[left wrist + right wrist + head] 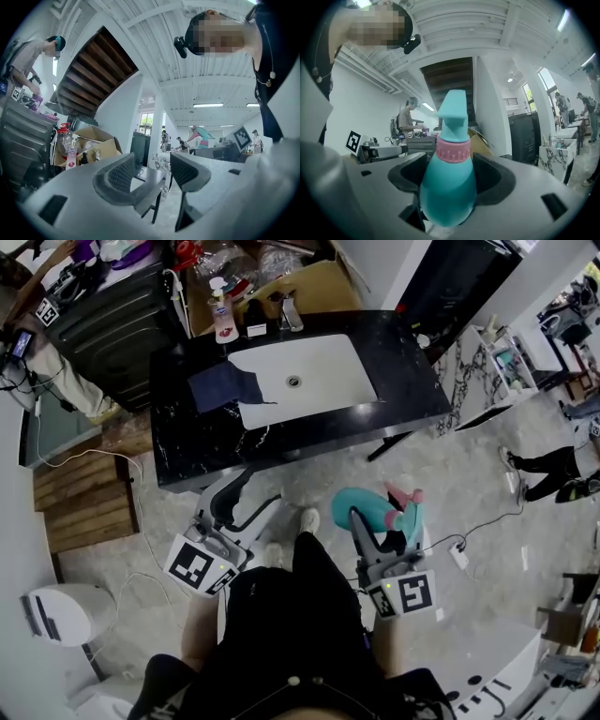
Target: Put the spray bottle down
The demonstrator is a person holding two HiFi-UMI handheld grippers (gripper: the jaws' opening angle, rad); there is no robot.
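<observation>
The right tool is clamped on the spray bottle, its dark pads pressing on both sides of the teal body just below the pink collar, with the teal spray head rising above the jaws in the right gripper view. In the head view the spray bottle hangs over the pale stone floor, in front of the table and clear of its near edge, with its pink trigger part pointing to the right. The left tool is beside it on the person's other side, also short of the table; its jaws stand apart with nothing between them, which the left gripper view shows plainly through the gap of the left tool. The table has a black marbled top with a white sink basin set into it, and a dark blue cloth lies over the basin's left rim. A pump bottle stands at the table's far edge, with a cardboard box behind it and a dark ribbed suitcase to the left. One pale shoe shows on the floor between the two tools.
</observation>
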